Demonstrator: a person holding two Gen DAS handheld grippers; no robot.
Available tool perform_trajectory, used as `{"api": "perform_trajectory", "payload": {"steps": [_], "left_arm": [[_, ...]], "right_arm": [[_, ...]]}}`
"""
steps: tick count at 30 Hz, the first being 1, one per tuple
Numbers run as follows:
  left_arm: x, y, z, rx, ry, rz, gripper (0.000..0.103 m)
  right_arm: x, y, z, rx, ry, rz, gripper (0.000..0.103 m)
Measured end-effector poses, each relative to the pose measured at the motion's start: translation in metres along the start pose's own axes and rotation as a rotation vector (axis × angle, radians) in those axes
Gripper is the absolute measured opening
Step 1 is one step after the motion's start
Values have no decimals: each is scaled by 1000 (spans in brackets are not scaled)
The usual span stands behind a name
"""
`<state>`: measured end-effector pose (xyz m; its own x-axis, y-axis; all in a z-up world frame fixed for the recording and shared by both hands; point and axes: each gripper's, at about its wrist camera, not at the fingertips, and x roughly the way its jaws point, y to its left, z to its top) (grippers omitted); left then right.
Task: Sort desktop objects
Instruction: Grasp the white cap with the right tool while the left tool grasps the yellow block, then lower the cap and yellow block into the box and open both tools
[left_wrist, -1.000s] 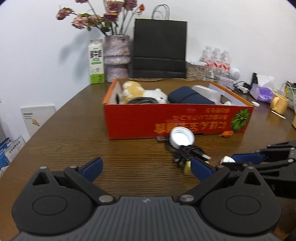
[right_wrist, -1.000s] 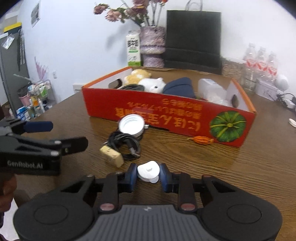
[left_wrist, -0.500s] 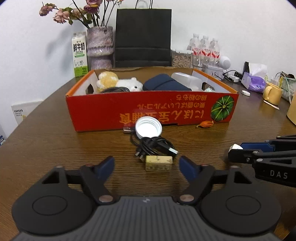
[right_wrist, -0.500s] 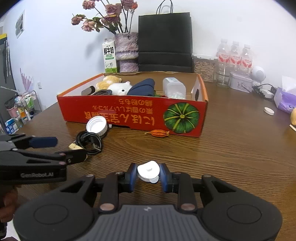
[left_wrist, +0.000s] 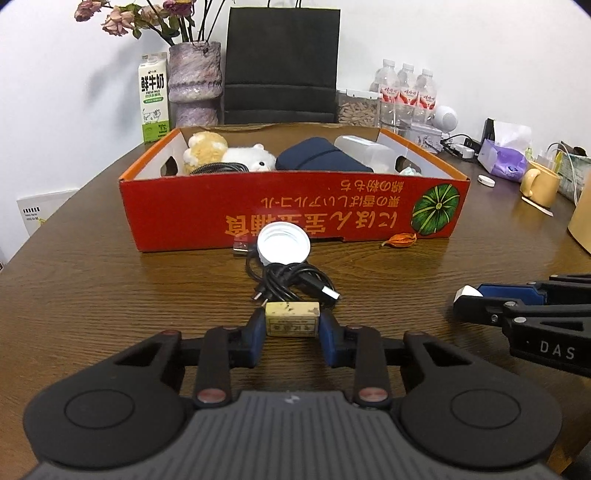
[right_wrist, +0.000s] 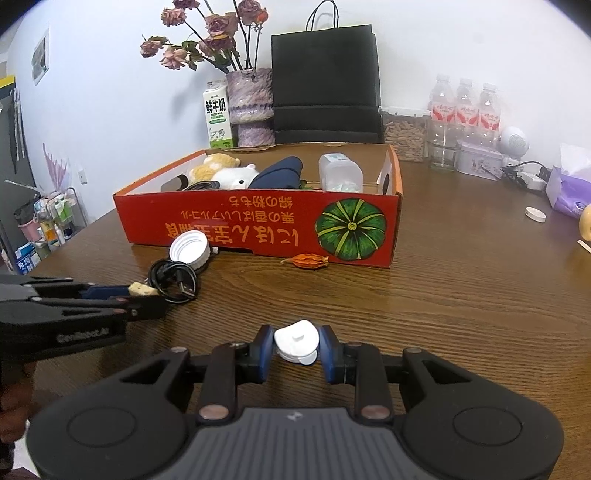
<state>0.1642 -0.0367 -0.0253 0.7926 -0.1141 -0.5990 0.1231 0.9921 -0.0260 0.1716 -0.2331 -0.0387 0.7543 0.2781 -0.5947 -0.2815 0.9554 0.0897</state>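
Two light, stiff pieces are in hand near the red box (left_wrist: 291, 218) on the counter (left_wrist: 110, 295). The left gripper (left_wrist: 291, 326) has its jaws clamped on the short ends of a small block (left_wrist: 292, 324), probably rigid and easy. The right gripper (right_wrist: 295, 347) pinches a white cap (right_wrist: 296, 341), smooth, likely slippery; squeeze its flat sides.

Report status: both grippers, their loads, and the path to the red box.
Left gripper shut on yellowish block. Right gripper shut on white cap. Black cable and jar lid lie before red box.
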Motion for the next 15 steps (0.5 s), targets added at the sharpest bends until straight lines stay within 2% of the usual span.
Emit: {"api": "perform_trajectory", "payload": {"steps": [7, 15], "left_arm": [[-16, 13, 16, 0, -83, 15, 31], [-20, 29, 56, -3, -201, 34, 31]], "right_arm": [[-7, 1, 15, -12, -45, -1, 26], [-12, 11, 68, -69, -162, -11, 26]]}}
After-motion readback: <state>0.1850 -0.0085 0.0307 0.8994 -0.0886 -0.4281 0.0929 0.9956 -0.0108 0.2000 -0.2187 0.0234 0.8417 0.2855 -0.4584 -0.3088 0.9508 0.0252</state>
